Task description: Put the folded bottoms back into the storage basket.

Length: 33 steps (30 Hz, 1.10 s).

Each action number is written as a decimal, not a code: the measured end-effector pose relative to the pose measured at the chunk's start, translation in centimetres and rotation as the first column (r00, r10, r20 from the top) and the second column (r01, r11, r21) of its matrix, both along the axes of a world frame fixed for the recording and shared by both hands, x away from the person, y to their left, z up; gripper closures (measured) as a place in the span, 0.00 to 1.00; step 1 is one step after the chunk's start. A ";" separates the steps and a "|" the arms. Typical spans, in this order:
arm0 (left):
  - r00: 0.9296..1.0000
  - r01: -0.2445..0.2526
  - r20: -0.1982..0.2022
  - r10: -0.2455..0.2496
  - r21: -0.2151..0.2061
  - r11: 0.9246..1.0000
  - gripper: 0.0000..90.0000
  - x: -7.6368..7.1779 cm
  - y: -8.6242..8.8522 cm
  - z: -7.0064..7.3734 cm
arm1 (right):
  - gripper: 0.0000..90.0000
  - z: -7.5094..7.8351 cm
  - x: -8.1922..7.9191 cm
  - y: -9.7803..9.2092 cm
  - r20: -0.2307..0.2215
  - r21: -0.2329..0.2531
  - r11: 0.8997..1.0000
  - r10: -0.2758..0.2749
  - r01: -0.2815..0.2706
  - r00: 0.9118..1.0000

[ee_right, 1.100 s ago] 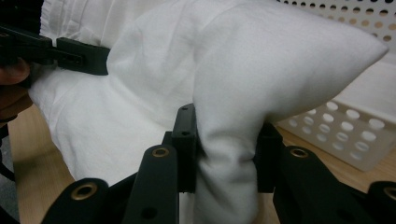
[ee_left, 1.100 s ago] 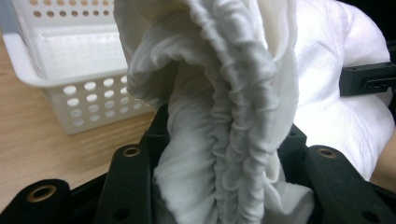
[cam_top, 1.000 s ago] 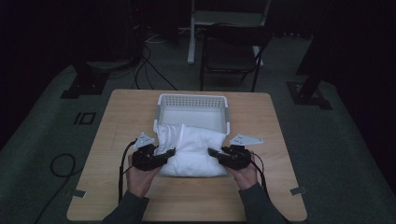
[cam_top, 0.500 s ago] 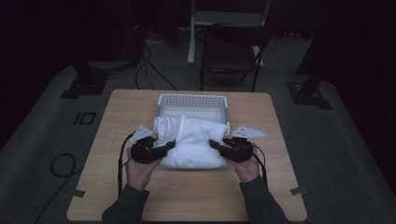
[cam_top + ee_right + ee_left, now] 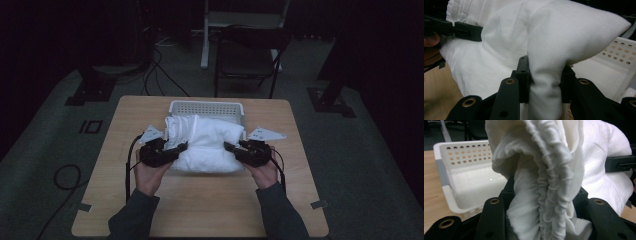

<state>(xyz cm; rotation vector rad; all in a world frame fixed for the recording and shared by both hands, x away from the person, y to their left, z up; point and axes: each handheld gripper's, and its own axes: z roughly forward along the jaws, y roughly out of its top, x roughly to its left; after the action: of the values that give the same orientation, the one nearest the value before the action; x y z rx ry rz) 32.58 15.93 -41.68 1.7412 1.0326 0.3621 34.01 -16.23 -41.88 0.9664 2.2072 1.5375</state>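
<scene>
High view: your left gripper and right gripper each clench an end of the white cloth, spreading its weight for the basket.

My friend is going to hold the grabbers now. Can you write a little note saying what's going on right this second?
Left gripper: shut on the gathered left end of the white cloth bundle.
Right gripper: shut on the bundle's right end.
The bundle is held between both, in front of the white perforated basket at the far side of the wooden table.
Done: both ends gripped.
Left: probably carry it forward, lower it into the basket, open both.
</scene>
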 end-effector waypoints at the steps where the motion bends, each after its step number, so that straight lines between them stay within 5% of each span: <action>1: 1.000 -0.001 0.002 0.001 0.002 1.000 0.60 0.1 0.0 0.1 | 0.78 0.2 0.1 0.0 0.004 -0.001 1.000 -0.001 0.001 1.000; 33: 0.997 -0.070 -0.017 0.070 -0.038 0.997 0.60 4.3 -0.3 1.0 | 0.78 1.6 4.2 0.8 -0.006 -0.004 0.996 -0.089 0.089 0.996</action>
<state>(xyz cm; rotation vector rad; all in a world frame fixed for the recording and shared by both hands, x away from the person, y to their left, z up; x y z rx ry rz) 36.84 15.58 -40.64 1.6789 1.1070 0.3709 38.25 -15.41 -40.26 1.0546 2.1396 1.4931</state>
